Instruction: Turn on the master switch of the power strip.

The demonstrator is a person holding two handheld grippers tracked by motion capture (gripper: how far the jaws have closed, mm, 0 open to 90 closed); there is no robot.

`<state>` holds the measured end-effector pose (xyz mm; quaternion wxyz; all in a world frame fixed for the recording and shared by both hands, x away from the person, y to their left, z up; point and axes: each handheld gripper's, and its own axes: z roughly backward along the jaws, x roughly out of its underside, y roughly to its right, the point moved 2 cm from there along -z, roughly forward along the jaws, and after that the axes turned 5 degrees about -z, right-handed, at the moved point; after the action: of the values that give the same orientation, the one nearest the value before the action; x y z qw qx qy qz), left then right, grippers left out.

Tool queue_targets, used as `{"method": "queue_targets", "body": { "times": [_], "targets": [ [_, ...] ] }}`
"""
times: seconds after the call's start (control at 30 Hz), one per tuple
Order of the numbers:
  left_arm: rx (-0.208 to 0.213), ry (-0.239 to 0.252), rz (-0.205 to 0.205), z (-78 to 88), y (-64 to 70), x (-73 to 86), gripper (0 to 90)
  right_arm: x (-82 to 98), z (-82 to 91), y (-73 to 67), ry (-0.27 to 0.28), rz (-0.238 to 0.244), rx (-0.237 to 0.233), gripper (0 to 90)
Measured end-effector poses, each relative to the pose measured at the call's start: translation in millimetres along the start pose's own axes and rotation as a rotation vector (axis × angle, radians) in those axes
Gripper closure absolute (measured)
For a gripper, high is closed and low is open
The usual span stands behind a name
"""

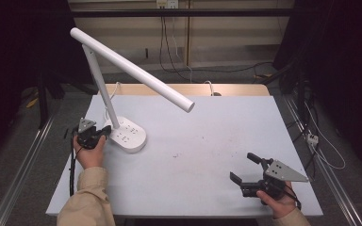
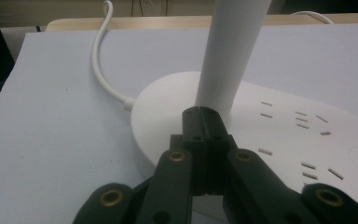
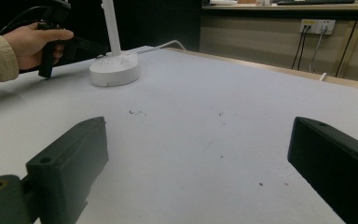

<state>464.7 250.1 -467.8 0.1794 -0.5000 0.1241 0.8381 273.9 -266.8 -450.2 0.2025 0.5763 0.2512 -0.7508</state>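
I am holding my left claw [image 1: 104, 130] low over the left part of the counter [image 1: 202, 155], its jaws clenched flat against each other with nothing between them. The closed tips are pointing at the desk lamp [image 1: 122, 70] and are resting on or just above the top of its round white base [image 2: 168, 107], right at the foot of the lamp's upright post [image 2: 230, 51]; I cannot tell whether they are actually touching the base. The base, with its rows of small slots, is sitting toward the counter's left side, and its white cord [image 2: 100, 60] is trailing off toward the far edge. The lamp's long head is slanting out over the middle of the counter. My right claw [image 1: 246, 167] is hovering near the front right corner, well apart from the lamp, its jaws released and spread wide over bare surface.
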Motion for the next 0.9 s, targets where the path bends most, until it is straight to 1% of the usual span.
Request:
{"method": "queue_targets", "body": {
  "times": [0.07, 0.2, 0.33, 0.57, 0.63, 0.73, 0.8, 0.83, 0.9],
  "targets": [
    [-0.003, -0.003, -0.002, -0.1, 0.0, 0.0, 90.0, -0.2, 0.0, -0.2, -0.001, 0.001, 0.001, 4.5],
    [-0.007, -0.003, -0.026, -0.4, 1.2, 0.4, 90.0, -0.2, -0.1, -0.1, -0.001, 0.001, 0.001, 4.5],
    [-0.017, -0.010, -0.035, -0.7, 2.4, -0.1, 90.0, -0.3, -0.2, -0.7, 0.000, 0.003, -0.001, 4.5],
    [-0.021, -0.012, -0.031, -1.0, 2.7, 0.0, 90.0, -0.6, -0.3, -1.5, 0.001, 0.002, -0.003, 4.5],
    [-0.022, -0.010, -0.021, -1.3, 2.7, 0.2, 90.0, -0.7, -0.3, -1.8, 0.002, 0.005, -0.004, 4.5],
    [-0.027, -0.013, -0.027, -1.6, 3.0, 0.0, 90.0, -0.7, -0.2, -1.8, 0.001, 0.007, -0.006, 4.5],
    [-0.015, -0.010, -0.007, -1.5, 1.4, 0.8, 90.0, -0.7, -0.2, -1.8, 0.002, 0.007, -0.007, 4.5],
    [-0.013, -0.008, -0.004, -1.5, 1.1, 0.9, 90.0, -0.9, 0.0, -1.6, 0.003, 0.004, -0.004, 4.5],
    [-0.020, -0.015, -0.011, -1.8, 2.2, 0.1, 90.0, -0.9, 0.1, -1.4, 0.003, 0.004, -0.004, 4.5]
  ]
}}
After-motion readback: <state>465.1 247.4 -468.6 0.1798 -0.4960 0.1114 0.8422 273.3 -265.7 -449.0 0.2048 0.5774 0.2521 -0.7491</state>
